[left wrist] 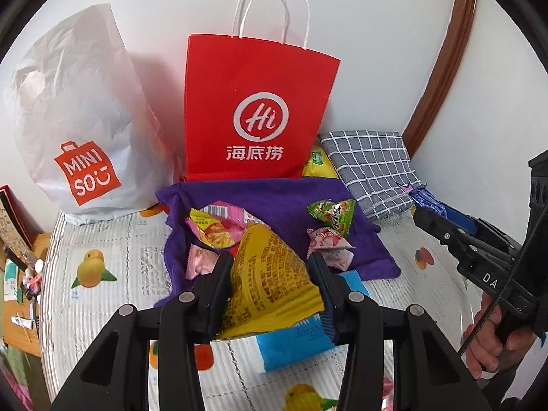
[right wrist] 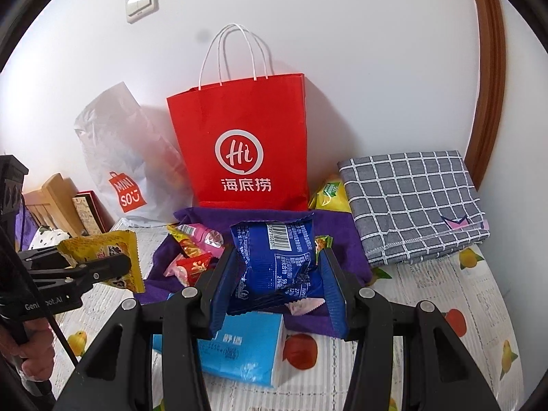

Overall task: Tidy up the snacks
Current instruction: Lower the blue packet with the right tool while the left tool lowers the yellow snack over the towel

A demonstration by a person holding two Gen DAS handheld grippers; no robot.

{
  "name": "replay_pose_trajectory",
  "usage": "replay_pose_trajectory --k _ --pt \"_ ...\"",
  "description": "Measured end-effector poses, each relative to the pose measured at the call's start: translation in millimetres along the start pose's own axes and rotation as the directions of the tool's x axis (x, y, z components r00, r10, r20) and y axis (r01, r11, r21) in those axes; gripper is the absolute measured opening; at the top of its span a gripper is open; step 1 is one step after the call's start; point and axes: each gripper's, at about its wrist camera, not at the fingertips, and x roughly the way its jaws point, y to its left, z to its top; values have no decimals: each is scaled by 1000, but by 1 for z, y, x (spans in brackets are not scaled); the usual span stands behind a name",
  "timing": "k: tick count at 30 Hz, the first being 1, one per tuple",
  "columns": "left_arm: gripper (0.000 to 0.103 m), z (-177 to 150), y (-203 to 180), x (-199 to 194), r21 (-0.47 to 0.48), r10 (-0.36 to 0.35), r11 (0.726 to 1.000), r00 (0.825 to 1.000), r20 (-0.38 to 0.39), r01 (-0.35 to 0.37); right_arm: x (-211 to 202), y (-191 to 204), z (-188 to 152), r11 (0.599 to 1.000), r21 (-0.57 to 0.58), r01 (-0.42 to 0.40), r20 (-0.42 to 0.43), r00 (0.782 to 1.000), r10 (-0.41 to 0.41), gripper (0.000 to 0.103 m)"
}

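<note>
My left gripper (left wrist: 270, 281) is shut on a yellow snack packet (left wrist: 270, 277), held above the purple cloth (left wrist: 274, 195). My right gripper (right wrist: 279, 274) is shut on a dark blue snack packet (right wrist: 277, 260) with a barcode. On the cloth lie several small snacks: a pink and yellow packet (left wrist: 219, 222), a green packet (left wrist: 334, 214) and pink wrapped sweets (left wrist: 328, 243). A red paper bag (left wrist: 257, 109) with white handles stands upright behind the cloth. In the right wrist view the left gripper (right wrist: 99, 267) with its yellow packet (right wrist: 102, 253) shows at the left.
A white Miniso bag (left wrist: 78, 123) leans on the wall at the left. A folded grey checked cloth (left wrist: 373, 167) lies at the right, a yellow-green packet (left wrist: 318, 164) beside it. A light blue tissue pack (right wrist: 246, 349) lies on the fruit-print cover (left wrist: 102, 250) under the grippers. A wooden door frame (left wrist: 441, 65) curves at the right.
</note>
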Motion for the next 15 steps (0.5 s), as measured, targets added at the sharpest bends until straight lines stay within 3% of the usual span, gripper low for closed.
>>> replay_pose_trajectory --k 15 --pt "43 15 26 41 -32 14 999 999 -37 -15 54 -11 11 1000 21 0 -48 999 1 48"
